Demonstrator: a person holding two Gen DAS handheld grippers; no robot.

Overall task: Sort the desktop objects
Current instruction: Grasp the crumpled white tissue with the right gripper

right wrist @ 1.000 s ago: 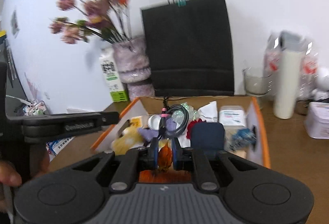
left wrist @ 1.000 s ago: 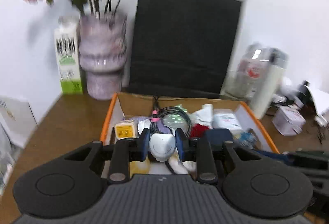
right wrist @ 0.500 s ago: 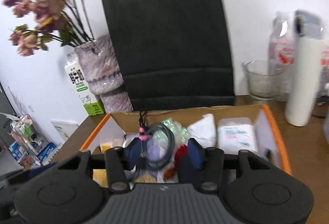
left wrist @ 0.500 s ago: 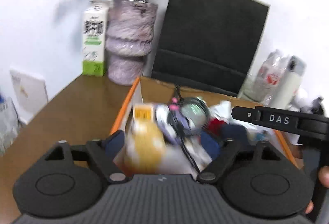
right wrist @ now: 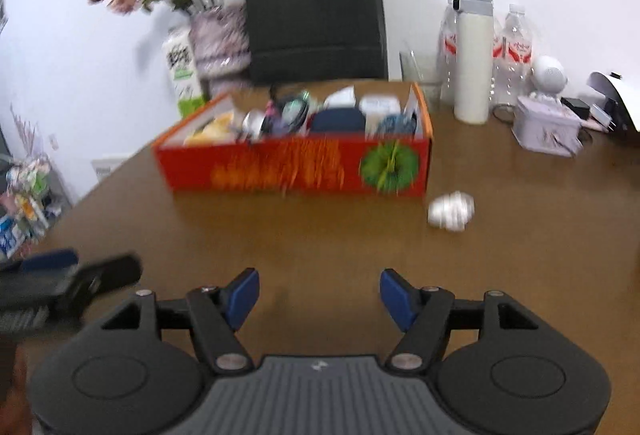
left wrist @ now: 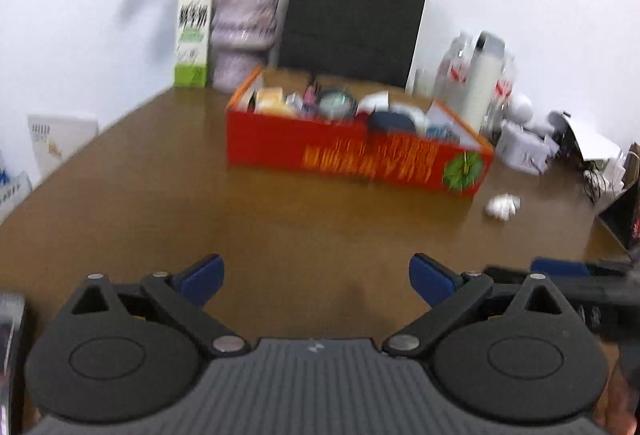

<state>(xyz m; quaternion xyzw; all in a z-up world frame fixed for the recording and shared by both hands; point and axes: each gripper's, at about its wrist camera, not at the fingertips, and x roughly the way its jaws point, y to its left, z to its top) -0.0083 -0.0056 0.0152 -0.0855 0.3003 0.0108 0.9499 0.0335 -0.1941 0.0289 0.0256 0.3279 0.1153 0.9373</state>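
A red-orange cardboard box (left wrist: 352, 155) (right wrist: 296, 167) stands on the brown desk (left wrist: 280, 227), filled with several small objects, among them a coiled cable and a dark blue pouch. A crumpled white paper ball (left wrist: 502, 205) (right wrist: 450, 211) lies on the desk at the box's right front corner. My left gripper (left wrist: 316, 279) hovers over bare desk well in front of the box, its jaws opening wide with nothing between them. My right gripper (right wrist: 318, 295) is also in front of the box, jaws opening and empty. Each gripper shows at the edge of the other's view.
Behind the box stand a black paper bag (right wrist: 316, 11), a vase of dried flowers (right wrist: 220, 43) and a milk carton (left wrist: 194, 39). At the right are a white flask (right wrist: 474, 55), water bottles (right wrist: 514, 51) and a small pale tin (right wrist: 546, 129).
Both grippers pulled back from over the box and let go of what they held: the left released a white mouse, the right a small orange item. Both sets of jaws have widened.
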